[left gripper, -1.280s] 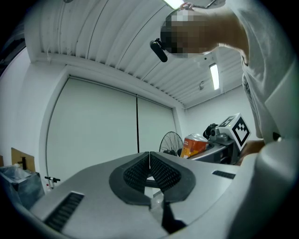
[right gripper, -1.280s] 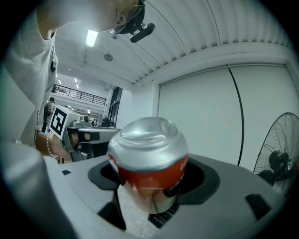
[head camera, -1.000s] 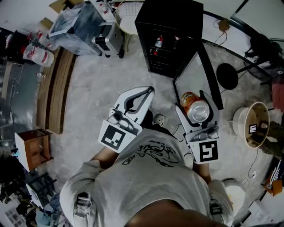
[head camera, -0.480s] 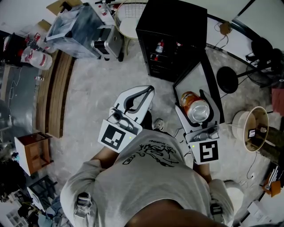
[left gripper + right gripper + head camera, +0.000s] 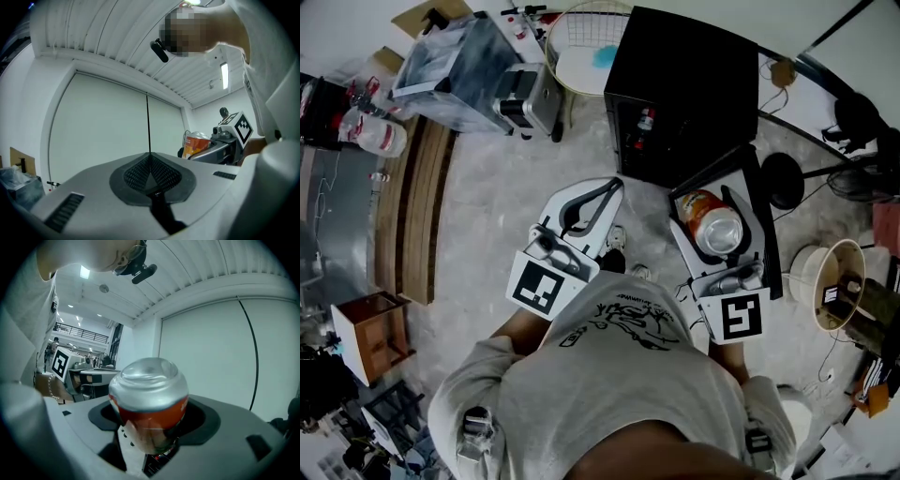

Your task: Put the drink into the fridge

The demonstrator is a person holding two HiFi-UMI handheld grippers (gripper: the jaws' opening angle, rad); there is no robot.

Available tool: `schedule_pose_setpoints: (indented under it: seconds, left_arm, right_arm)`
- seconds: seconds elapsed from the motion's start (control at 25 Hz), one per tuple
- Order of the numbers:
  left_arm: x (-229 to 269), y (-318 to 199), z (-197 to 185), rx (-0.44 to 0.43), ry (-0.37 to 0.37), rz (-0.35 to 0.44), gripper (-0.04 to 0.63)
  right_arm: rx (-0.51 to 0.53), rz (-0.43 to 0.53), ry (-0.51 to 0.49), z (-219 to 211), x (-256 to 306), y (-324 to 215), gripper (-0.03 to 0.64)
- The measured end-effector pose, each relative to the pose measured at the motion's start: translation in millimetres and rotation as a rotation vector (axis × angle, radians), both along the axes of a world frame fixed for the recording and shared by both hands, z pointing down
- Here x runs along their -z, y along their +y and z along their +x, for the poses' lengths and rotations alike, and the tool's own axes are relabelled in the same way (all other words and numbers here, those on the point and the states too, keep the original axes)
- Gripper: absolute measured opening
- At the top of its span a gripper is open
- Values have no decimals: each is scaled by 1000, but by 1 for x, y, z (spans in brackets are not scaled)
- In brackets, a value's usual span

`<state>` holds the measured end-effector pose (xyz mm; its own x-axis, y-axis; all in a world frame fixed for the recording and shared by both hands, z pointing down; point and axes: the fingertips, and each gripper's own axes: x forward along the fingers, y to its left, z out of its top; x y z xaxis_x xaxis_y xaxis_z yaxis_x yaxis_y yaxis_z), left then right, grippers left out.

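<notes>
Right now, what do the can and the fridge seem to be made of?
The can looks like aluminium: shiny silver domed end, orange printed wall. The fridge has a matte black casing, painted metal or plastic; the look leaves it open.

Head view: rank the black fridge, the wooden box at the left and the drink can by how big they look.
1. black fridge, clearly the largest.
2. wooden box.
3. drink can, which looks only a little smaller than the box. It is held up nearer the camera, so the order of these two is unsure.
</notes>
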<state>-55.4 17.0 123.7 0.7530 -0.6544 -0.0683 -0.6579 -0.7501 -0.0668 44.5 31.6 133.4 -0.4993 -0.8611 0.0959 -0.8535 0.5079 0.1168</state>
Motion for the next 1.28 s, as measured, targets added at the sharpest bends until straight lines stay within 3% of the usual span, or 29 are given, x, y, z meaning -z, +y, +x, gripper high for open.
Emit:
schedule_pose_setpoints:
  seconds: [0.44,1.28]
  left_arm:
    - [-1,-65,-27,-43,0,4,21]
    - [-1,-78,16,-59,4,-11,21]
  right_arm:
    - [-51,0,9,-25,2,-62,341]
    - [-49,-11,18,15,3,-77,341]
